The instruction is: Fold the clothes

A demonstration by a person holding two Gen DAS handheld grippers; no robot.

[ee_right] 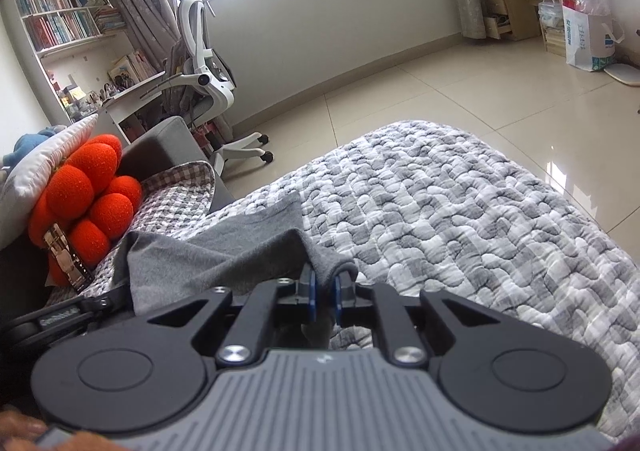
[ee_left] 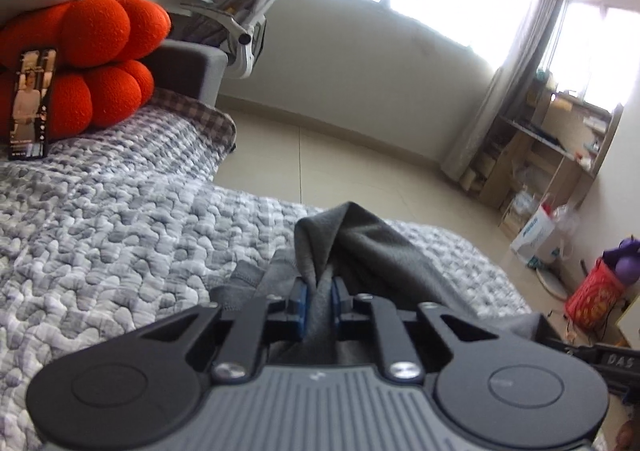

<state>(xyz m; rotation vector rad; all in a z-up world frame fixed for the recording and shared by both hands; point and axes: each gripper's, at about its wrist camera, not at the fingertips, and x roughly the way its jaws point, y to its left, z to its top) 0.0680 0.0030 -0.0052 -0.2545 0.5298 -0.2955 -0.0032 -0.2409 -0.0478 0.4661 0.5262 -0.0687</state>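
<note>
Grey garment (ee_left: 360, 247) draped low centre on the quilted bed (ee_left: 120, 235), bunched and peaked. Soft, light, limp knit by the look of it; likely to sag and slide, so best pinched at hems and corners. Left gripper (ee_left: 319, 301) clamped tight on a raised fold. Right gripper (ee_right: 324, 297) nipped shut on a corner near the hem. Left view alone showing the peak lifted; right view alone showing the flat spread toward the orange cushion (ee_right: 92, 191) at left.

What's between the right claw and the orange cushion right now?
In the right wrist view, only the grey garment spreads from the right claw, shut on its edge, toward the orange cushion, over checked bedding.
</note>
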